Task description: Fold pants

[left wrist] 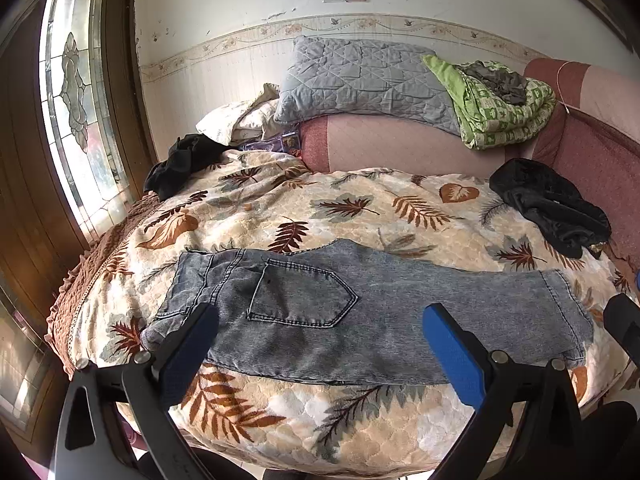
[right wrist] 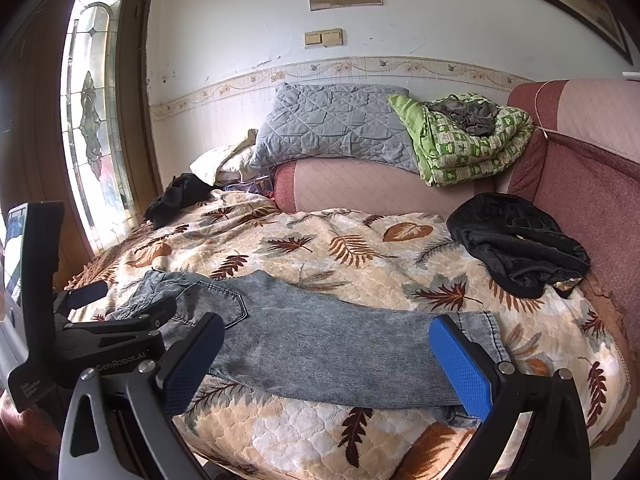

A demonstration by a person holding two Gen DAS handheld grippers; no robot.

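Observation:
Grey-blue jeans (left wrist: pixel 360 312) lie flat on the leaf-patterned blanket (left wrist: pixel 320 208), folded lengthwise with one leg over the other, waistband at the left, hems at the right. A back pocket faces up. My left gripper (left wrist: pixel 320 332) is open and empty, hovering over the jeans' near edge by the pocket. In the right wrist view the jeans (right wrist: pixel 320 340) stretch across, and my right gripper (right wrist: pixel 326 344) is open and empty above the leg section near the hems. The left gripper (right wrist: pixel 120 312) shows at that view's left, over the waistband.
A black garment (left wrist: pixel 552 212) lies at the blanket's right, another black garment (left wrist: pixel 180 164) at the back left. A grey quilted pillow (left wrist: pixel 360 80) and a green folded quilt (left wrist: pixel 500 108) rest on the pink sofa back (left wrist: pixel 400 148). A glass door (left wrist: pixel 76 100) stands at left.

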